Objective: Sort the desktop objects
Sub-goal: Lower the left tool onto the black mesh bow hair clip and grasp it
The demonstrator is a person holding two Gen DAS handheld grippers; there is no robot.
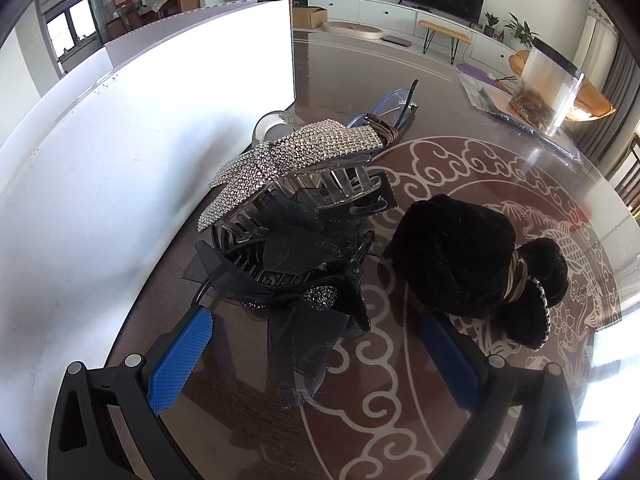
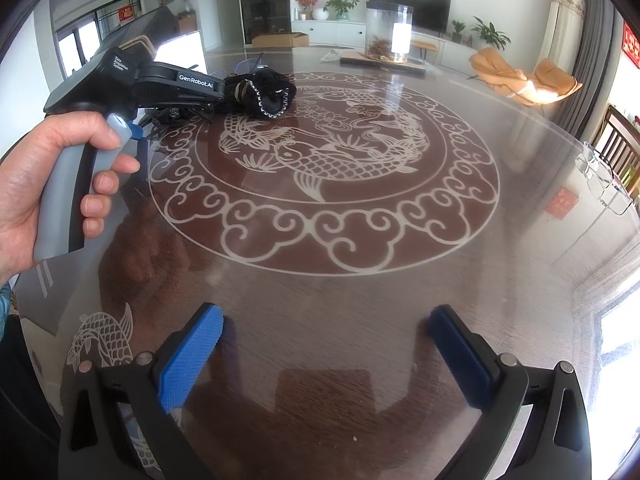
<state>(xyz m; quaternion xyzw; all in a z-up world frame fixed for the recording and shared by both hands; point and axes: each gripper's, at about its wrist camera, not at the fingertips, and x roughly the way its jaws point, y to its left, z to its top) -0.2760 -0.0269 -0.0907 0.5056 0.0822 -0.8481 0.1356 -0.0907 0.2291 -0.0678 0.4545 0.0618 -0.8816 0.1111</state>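
Left gripper (image 1: 316, 340) spread wide, empty, low over black bow clip (image 1: 312, 312) at frame centre — rhinestone clip (image 1: 296, 160) stacked behind, furry black clip (image 1: 472, 256) right. Right gripper (image 2: 326, 336) likewise agape over bare table (image 2: 360, 312). Sorting seemingly barely begun — pile unseparated beside white box (image 1: 140, 140).

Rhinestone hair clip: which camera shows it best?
The left wrist view: the rhinestone hair clip sits near centre atop a pile of black hair accessories, stones and teeth clear. In the right wrist view the left claw's body hides that pile, so the clip cannot be made out.
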